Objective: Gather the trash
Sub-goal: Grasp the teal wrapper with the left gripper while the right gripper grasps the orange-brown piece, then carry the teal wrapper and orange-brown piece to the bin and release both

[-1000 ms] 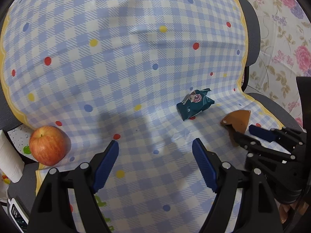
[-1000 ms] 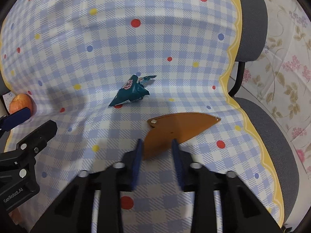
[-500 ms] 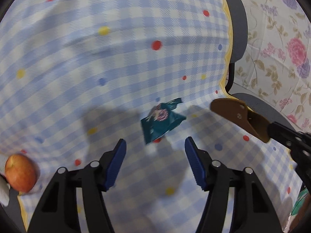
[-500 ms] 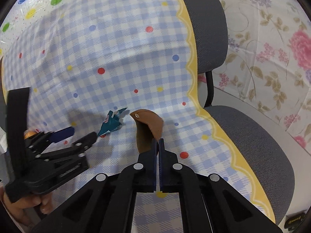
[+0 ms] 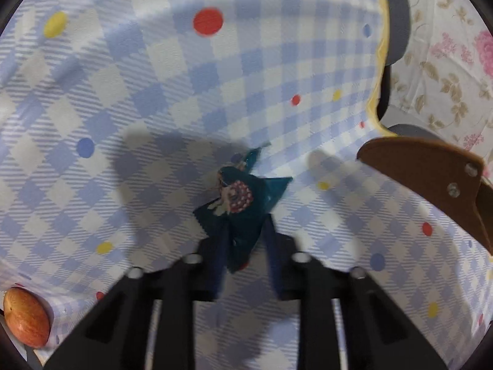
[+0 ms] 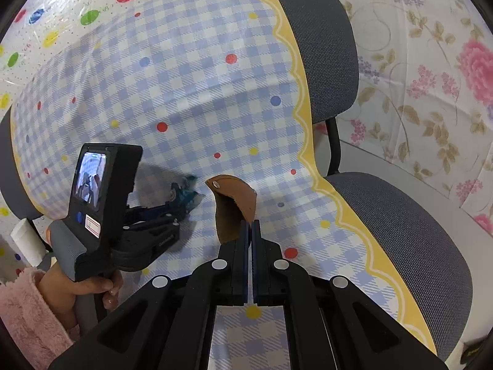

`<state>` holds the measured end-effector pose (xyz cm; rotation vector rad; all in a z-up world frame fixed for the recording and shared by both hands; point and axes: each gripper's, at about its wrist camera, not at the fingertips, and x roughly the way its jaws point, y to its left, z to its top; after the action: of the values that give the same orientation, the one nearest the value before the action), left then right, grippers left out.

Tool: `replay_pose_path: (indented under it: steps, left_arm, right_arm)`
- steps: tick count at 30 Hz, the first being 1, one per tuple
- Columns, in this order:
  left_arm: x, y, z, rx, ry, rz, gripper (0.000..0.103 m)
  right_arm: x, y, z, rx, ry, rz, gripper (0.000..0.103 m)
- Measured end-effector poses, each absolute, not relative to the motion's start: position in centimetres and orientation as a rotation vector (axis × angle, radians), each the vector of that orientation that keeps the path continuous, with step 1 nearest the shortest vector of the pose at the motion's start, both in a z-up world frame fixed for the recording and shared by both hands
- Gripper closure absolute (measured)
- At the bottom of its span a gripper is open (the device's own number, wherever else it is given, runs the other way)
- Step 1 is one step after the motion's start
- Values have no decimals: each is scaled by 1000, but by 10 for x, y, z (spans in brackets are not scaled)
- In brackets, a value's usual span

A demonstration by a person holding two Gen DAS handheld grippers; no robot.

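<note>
Probably a home: a checked tablecloth (image 6: pixel 191 98), grey office chairs (image 6: pixel 400 231), floral sheeting (image 6: pixel 431 61) and an apple (image 5: pixel 26 317).

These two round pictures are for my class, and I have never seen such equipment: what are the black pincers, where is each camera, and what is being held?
A person holds a two-fingered gripping tool in each hand; a wide-angle camera on each looks along its fingers. From the left tool, its jaws have just been closing on a teal snack wrapper on the checked tablecloth; an apple lies at the edge. From the right tool, shut on a brown leather piece, you see the other tool and grey chairs.
</note>
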<state>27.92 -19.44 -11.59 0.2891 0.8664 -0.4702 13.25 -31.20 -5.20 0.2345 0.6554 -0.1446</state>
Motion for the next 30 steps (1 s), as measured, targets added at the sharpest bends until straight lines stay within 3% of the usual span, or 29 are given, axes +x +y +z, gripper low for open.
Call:
replay_pose_path:
  steps: [2,14,30]
  left_arm:
    - [267,-187,-107,239,845,-521,102]
    - [134,-150,-68,142,743,-646,102]
    - [-13,-208,-52,208,612,-861,102]
  right_arm:
    - [126,-312,-50,238,647,-147,101]
    - [46,-311,-45,293,595,-180,101]
    - [-102,-321,-41,320,536,-340,101]
